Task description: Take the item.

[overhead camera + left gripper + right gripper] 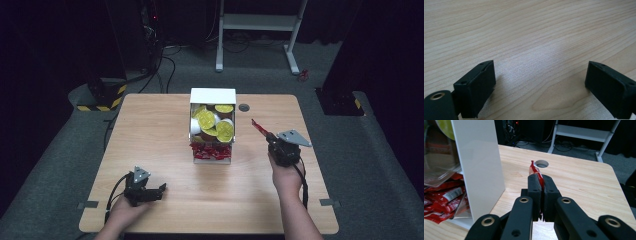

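While the left gripper (159, 189) rests near the table's (150, 130) front-left edge with jaws spread wide over bare wood, the right gripper (540, 185) pinches a red sachet (534, 170) right of the white box (212, 96). That box holds yellow-lidded cups (206, 119) and more red sachets (212, 150).

Bare table (150, 130) lies open around my left fingers (475, 90). The white box (212, 127) stands mid-table, its wall just beside my right gripper (541, 183).

The right gripper (541, 185) pinches a red packet (534, 171) between closed jaws, beside a white box (480, 167) holding what look like more red packets (442, 197).
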`<action>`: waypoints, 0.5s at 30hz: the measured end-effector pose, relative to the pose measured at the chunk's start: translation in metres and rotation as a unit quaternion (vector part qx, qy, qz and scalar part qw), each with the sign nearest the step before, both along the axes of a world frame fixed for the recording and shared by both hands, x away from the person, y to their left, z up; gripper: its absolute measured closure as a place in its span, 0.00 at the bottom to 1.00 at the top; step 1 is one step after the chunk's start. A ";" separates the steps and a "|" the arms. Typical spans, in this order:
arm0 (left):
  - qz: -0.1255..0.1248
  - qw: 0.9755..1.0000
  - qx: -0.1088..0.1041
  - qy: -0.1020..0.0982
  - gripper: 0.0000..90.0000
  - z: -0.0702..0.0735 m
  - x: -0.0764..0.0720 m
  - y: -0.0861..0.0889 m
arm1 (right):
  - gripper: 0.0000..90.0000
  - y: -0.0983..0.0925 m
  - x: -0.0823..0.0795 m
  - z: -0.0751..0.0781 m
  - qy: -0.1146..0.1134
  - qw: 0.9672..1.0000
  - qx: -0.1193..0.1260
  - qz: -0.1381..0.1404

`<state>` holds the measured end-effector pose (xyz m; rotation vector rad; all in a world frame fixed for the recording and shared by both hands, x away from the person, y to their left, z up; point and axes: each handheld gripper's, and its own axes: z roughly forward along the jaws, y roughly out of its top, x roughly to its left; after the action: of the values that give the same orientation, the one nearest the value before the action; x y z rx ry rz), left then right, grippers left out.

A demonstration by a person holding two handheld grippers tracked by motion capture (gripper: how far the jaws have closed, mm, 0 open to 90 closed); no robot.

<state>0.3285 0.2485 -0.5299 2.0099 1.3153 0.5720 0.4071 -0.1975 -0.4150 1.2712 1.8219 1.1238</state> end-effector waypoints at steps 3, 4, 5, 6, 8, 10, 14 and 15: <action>0.001 1.000 0.000 0.000 0.11 0.000 0.000 0.000 | 0.97 0.002 0.006 -0.002 0.003 1.000 -0.003 -0.002; 0.001 1.000 0.000 0.000 0.11 0.000 0.000 0.000 | 0.97 0.002 0.006 -0.002 0.003 1.000 -0.003 -0.002; -0.001 1.000 0.003 -0.001 0.11 0.000 0.000 0.000 | 0.97 0.003 0.010 -0.004 0.006 1.000 -0.009 -0.004; -0.001 1.000 0.003 -0.001 0.11 0.000 0.000 0.000 | 0.97 0.003 0.010 -0.004 0.006 1.000 -0.009 -0.004; -0.002 1.000 0.003 0.000 0.11 0.000 0.000 0.000 | 0.97 0.004 0.014 -0.006 0.009 1.000 -0.011 -0.010; -0.002 1.000 0.003 0.000 0.11 0.000 0.000 0.000 | 0.97 0.004 0.019 -0.009 0.014 1.000 -0.012 -0.014; -0.002 1.000 0.003 0.000 0.11 0.000 0.000 0.000 | 0.97 0.004 0.024 -0.013 0.026 0.999 -0.016 -0.021; -0.004 1.000 0.003 0.000 0.11 0.000 0.000 0.000 | 0.97 0.004 0.027 -0.015 0.028 0.999 -0.018 -0.024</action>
<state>0.3286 0.2489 -0.5296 2.0195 1.3071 0.5730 0.4341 -0.1940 -0.4302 1.3309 1.8341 1.0345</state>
